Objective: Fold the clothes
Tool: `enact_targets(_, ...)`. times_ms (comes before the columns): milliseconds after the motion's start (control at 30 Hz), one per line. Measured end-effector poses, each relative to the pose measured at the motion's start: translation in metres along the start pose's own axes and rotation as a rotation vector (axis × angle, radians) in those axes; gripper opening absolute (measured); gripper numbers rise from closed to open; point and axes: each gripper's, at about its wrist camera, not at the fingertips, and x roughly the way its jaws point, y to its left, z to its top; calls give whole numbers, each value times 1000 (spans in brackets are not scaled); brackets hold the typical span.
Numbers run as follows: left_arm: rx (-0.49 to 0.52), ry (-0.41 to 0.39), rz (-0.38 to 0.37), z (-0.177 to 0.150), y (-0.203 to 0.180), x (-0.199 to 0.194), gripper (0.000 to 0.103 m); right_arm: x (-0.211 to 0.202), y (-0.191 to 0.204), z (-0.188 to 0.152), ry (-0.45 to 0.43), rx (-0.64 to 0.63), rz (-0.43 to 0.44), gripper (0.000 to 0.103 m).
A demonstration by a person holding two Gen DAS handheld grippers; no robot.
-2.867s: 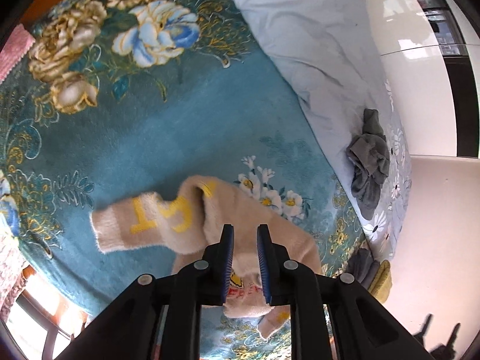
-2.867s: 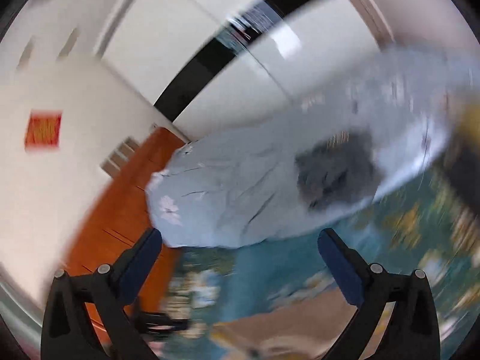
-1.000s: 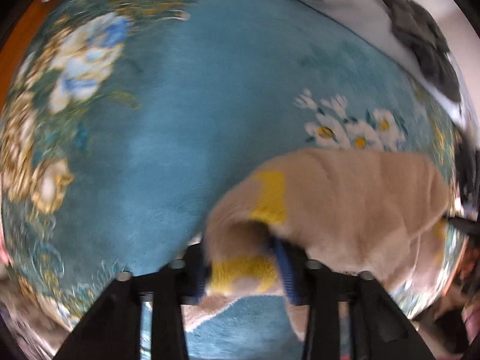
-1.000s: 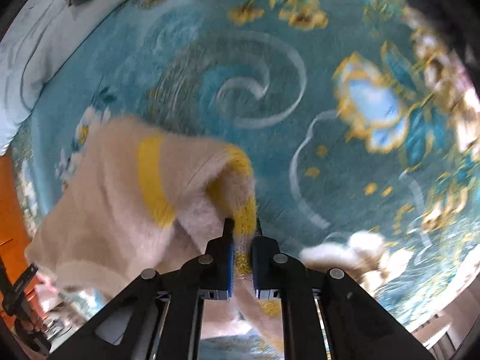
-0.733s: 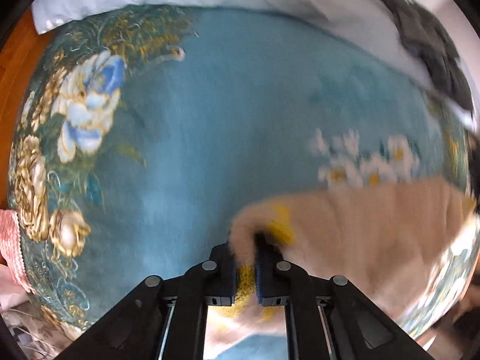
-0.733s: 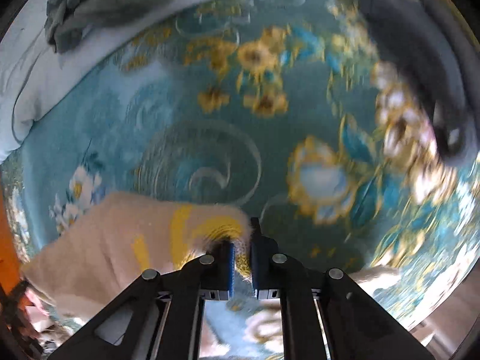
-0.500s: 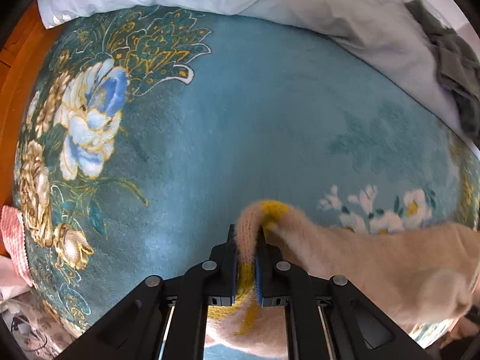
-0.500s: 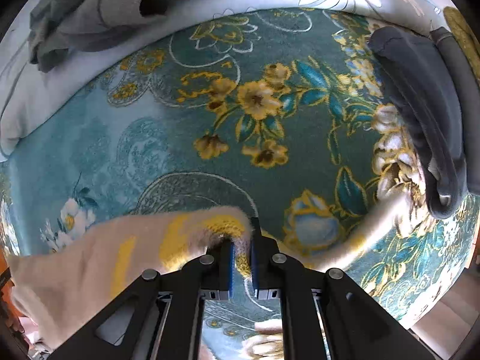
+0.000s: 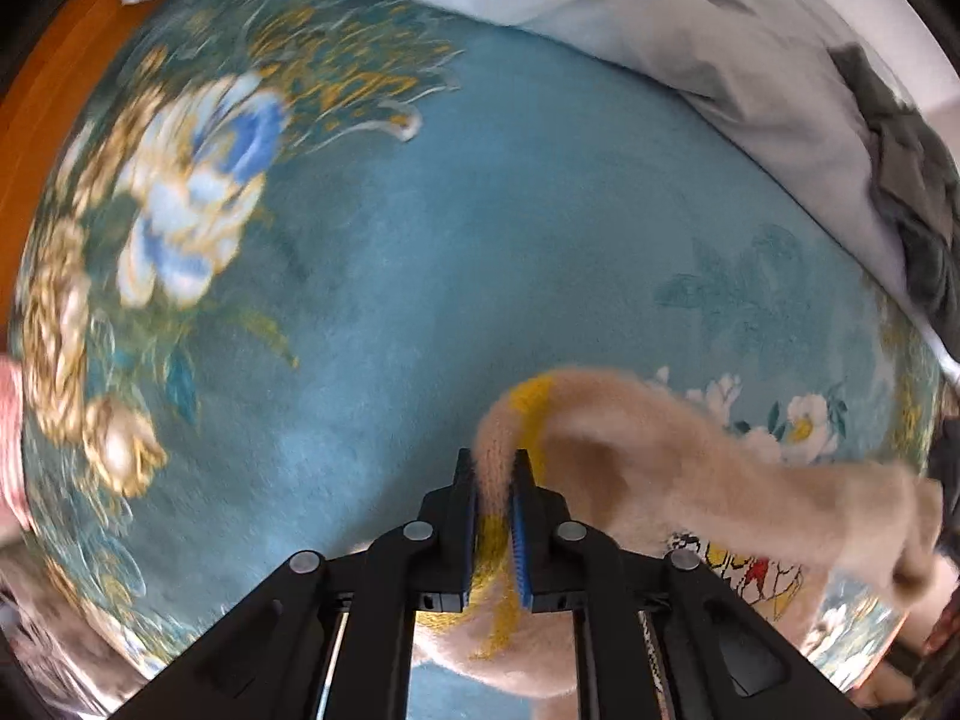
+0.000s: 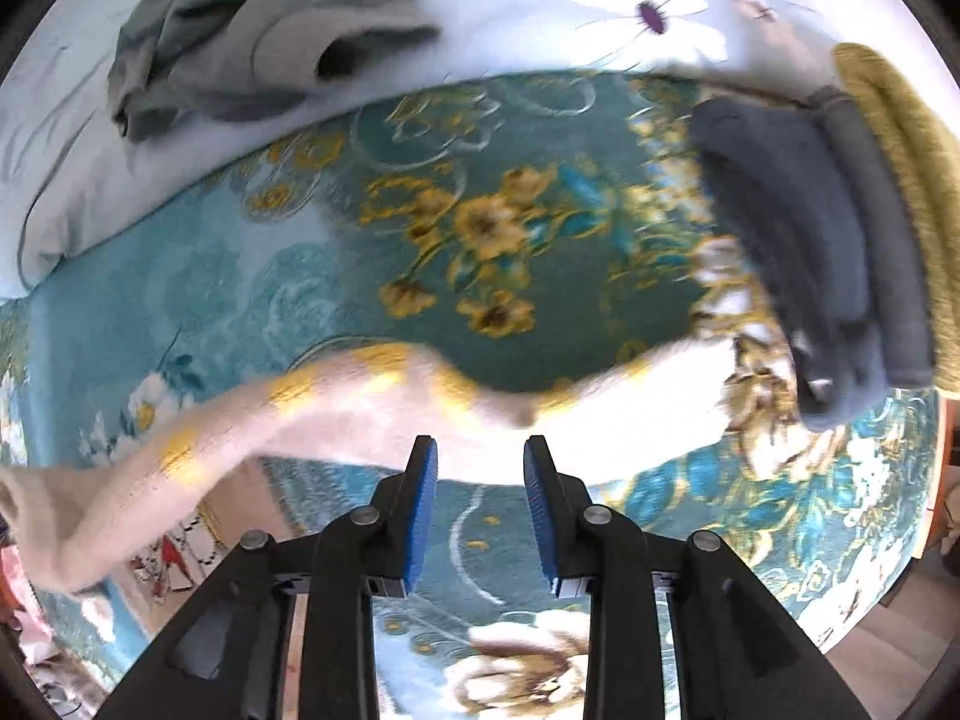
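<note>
No legible brand or label text is visible. The beige sweater (image 9: 678, 456) carries yellow markings and a printed cartoon graphic (image 9: 735, 570) in red, yellow and black outline; any lettering on it is too blurred to read.

The left gripper (image 9: 493, 516) is closed tight on a yellow-trimmed edge of the sweater, with fabric pinched between its blue pads (image 9: 517, 534). From that grip, the sweater runs to the right and downward across the teal floral blanket (image 9: 420, 276) covering the bed.

The right gripper (image 10: 480, 504) has its jaws moderately apart and holds nothing. In the right wrist view, the sweater (image 10: 336, 414) lies just beyond the fingertips, stretched from lower left to right, with one sleeve reaching toward a dark grey folded garment (image 10: 810, 252). Whether the fingertips touch the fabric cannot be determined.

An olive-yellow folded garment (image 10: 906, 168) lies against the dark grey one. A crumpled grey-green garment (image 10: 252, 42) rests on the pale blue quilt (image 10: 60, 168) with a white daisy print (image 10: 654, 18).
</note>
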Motion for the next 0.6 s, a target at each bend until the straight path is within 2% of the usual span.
enact_targets(67, -32, -4, -10, 14, -1, 0, 10, -3, 11, 3, -15, -8, 23, 29)
enact_targets(133, -106, -11, -32, 35, 4, 1, 10, -3, 23, 7, -18, -10, 68, 29)
enact_targets(267, -204, -33, -115, 55, 10, -10, 10, -6, 36, 17, -30, -19, 94, 29)
enact_targets(367, -170, -107, -172, 29, 6, -37, 11, -5, 37, 6, -18, -29, 147, 29)
enact_targets(433, -161, -117, -211, 0, 10, -41, 13, 8, 37, -17, 42, -39, 201, 29)
enact_targets(533, -207, 8, -268, -53, 16, -4, 19, 41, 35, -59, 166, -20, 252, 29)
enact_targets(600, -243, 120, -253, -92, 18, 26, 19, 68, 34, -95, 268, 22, 292, 29)
